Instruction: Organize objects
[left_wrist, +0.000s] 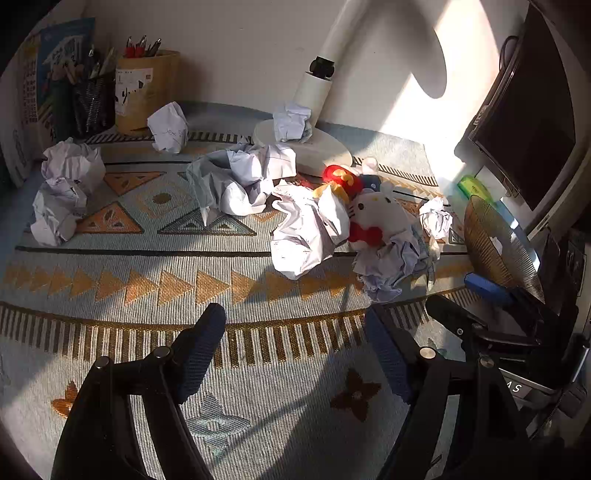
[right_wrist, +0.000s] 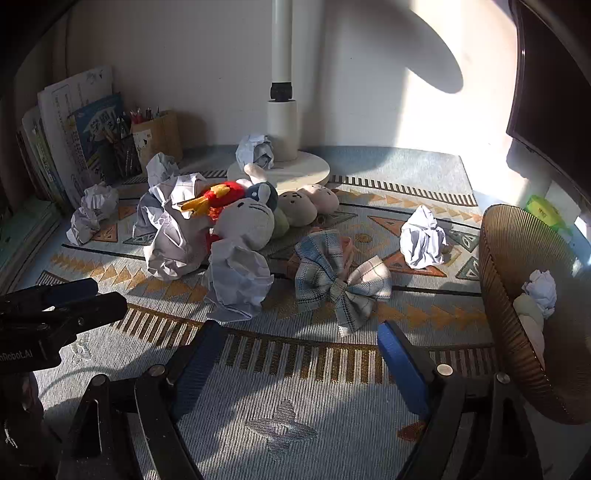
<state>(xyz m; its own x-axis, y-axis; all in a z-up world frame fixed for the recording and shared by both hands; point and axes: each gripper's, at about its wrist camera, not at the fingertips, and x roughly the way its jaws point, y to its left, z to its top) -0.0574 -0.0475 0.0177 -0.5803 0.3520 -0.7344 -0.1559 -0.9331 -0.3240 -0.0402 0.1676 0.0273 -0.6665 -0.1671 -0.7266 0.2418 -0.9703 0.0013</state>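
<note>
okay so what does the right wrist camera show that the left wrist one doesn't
Only the right wrist view shows the plaid bow, the tan caterpillar plush and the paper ball inside the brown basket. Only the left wrist view shows the Hello Kitty plush's face. Both show the lamp base, crumpled paper, the pen holders and open grippers.

A white lamp post (right_wrist: 282, 122) stands at twelve o'clock on its round base — books (right_wrist: 70, 129) and pencil cups (right_wrist: 155, 136) at ten, a dark monitor (left_wrist: 532, 125) at two.
</note>
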